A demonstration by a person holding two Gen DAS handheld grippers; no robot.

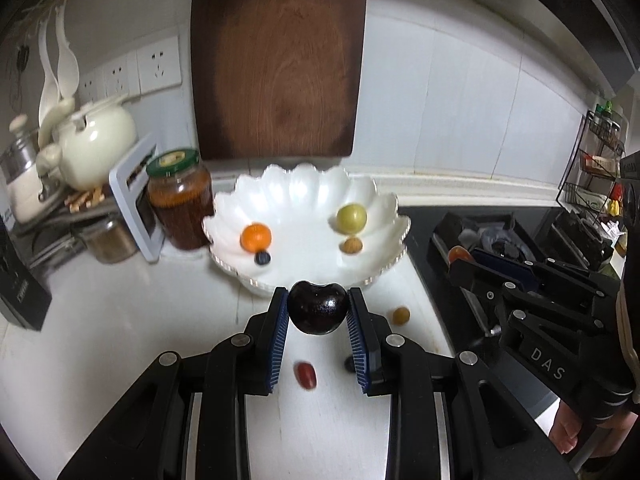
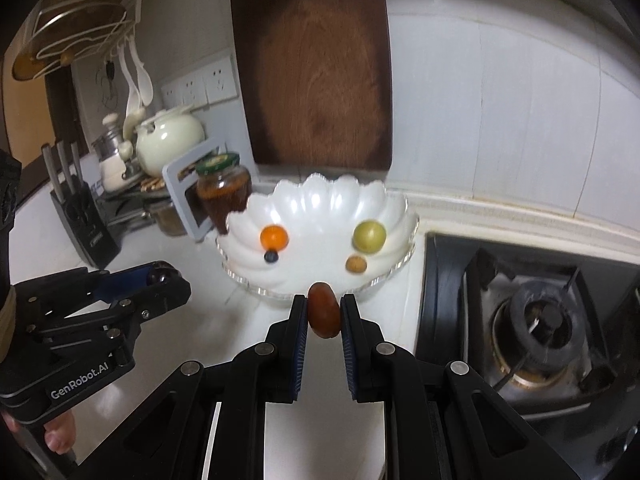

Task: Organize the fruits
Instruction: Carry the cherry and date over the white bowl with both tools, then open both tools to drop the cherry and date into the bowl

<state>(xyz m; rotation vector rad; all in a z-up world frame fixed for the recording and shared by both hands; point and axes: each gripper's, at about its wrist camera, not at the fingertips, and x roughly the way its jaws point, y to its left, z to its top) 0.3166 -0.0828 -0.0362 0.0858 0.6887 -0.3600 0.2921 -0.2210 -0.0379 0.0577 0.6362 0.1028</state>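
A white scalloped bowl [image 1: 304, 196] [image 2: 320, 200] stands on the white counter and holds an orange fruit [image 1: 256, 237], a blueberry [image 1: 263, 257], a green fruit [image 1: 351, 219] and a small brown fruit [image 1: 352, 246]. My left gripper [image 1: 318, 312] is shut on a dark plum [image 1: 317, 307], just in front of the bowl's near rim. My right gripper [image 2: 324, 316] is shut on a brown-red oval fruit [image 2: 324, 311], also before the rim. A red oval fruit [image 1: 306, 376] and a small tan fruit [image 1: 401, 315] lie on the counter.
A wooden cutting board [image 1: 280, 56] leans on the wall behind the bowl. A jar [image 1: 180, 200], teapot [image 1: 100, 140] and knife block [image 2: 80, 216] stand left. A gas stove [image 2: 532, 320] is right of the bowl.
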